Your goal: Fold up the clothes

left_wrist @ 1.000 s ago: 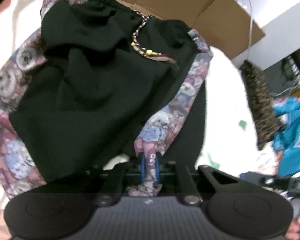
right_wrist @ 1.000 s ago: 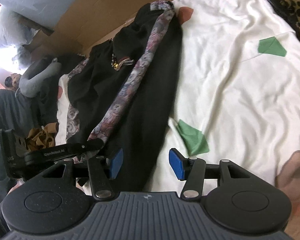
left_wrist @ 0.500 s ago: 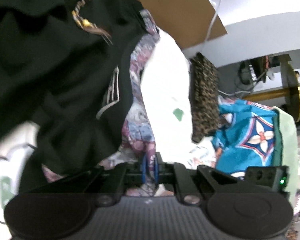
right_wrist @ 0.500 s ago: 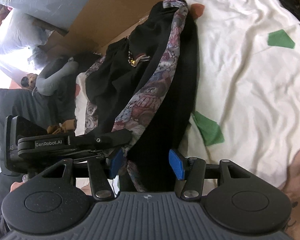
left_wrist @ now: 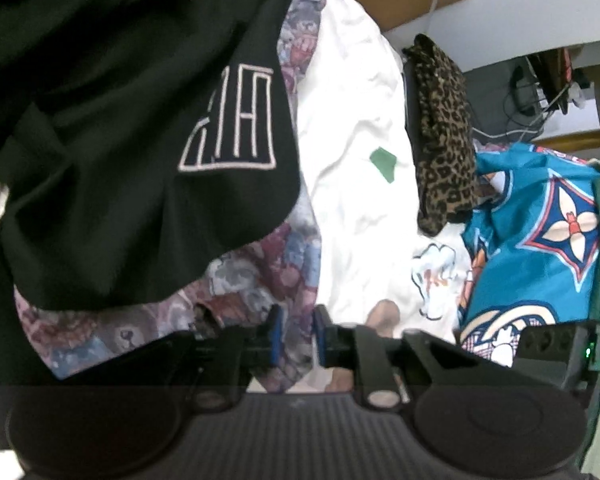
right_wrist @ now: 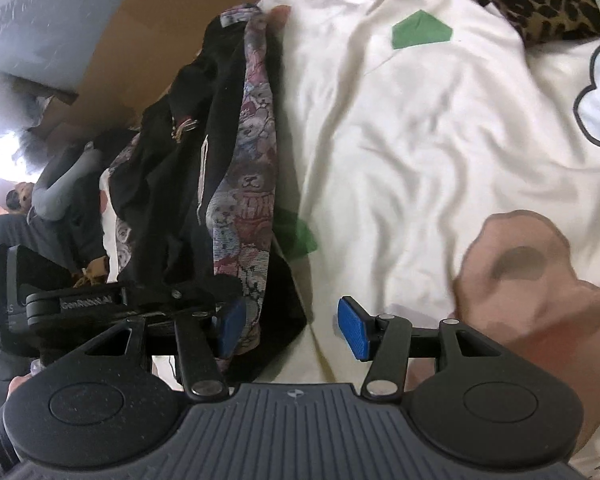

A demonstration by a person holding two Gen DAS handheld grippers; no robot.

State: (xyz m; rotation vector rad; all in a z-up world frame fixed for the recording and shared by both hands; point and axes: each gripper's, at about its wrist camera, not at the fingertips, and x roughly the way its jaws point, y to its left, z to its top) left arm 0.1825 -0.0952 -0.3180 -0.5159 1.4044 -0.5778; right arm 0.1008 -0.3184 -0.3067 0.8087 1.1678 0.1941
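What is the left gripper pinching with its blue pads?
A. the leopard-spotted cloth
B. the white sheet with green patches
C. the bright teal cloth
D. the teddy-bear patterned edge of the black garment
D: in the left wrist view, the left gripper has its blue pads closed on the teddy-bear patterned edge of the black garment, while the leopard-spotted cloth and bright teal cloth lie apart to the right.

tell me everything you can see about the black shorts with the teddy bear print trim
The black shorts look like soft knit, with teddy-bear print trim, an outlined white logo and a beaded drawstring at the waist. They lie bunched and partly folded on the white sheet. The left gripper pinches the printed hem; the open right gripper straddles their lower edge.
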